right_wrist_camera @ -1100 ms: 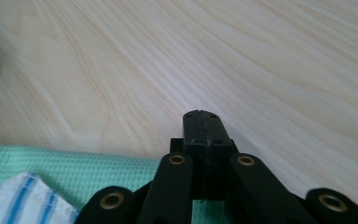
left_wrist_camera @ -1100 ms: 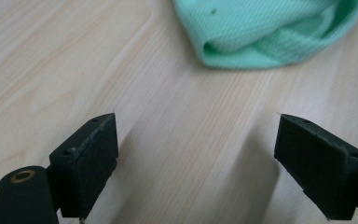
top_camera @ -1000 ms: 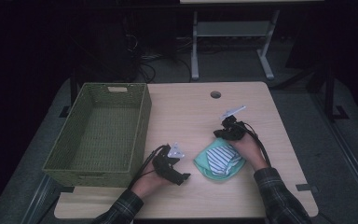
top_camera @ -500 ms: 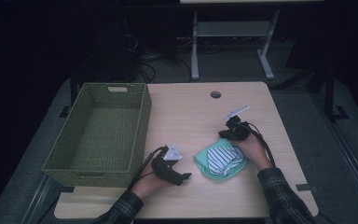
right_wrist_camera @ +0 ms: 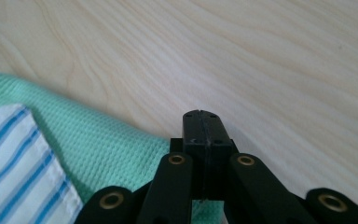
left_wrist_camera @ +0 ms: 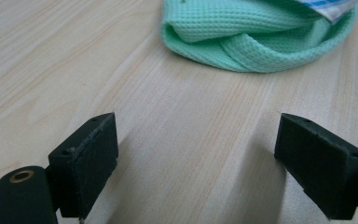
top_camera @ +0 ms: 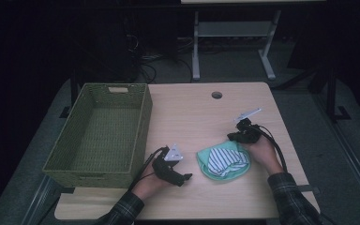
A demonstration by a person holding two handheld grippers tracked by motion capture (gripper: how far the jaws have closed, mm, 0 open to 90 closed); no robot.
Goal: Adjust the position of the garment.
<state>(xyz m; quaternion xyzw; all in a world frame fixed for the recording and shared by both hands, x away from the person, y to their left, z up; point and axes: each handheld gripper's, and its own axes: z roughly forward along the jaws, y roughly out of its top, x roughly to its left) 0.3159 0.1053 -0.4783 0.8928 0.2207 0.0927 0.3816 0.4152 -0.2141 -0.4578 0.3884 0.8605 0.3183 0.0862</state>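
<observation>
1. Since a second ago the right gripper (top_camera: 232,137) has slid down-frame and slightly right in the high view, from just beyond the cloth's far edge to that edge itself. The left gripper (top_camera: 186,178) has kept its place.
2. Right gripper, own view: jaws pressed fully together, pad against pad. The green cloth (right_wrist_camera: 116,149) lies just left of and under the tips; whether any fabric is pinched there cannot be told.
3. Left gripper (left_wrist_camera: 196,163), own view: jaws wide apart, nothing between them but bare table (left_wrist_camera: 51,56). The cloth lies ahead at the top of that frame, apart from the pads.
4. The cloth (top_camera: 222,161) sits lower centre-right in the high view, bunched, with a blue-striped white piece (top_camera: 225,160) on top. It lies between the two grippers.
5. The basket (top_camera: 143,122) stands at left, holding nothing visible.
6. Reading: the right gripper's approach suggests work on the cloth's far edge is starting. If the basket is the goal, nothing has been lifted yet.
</observation>
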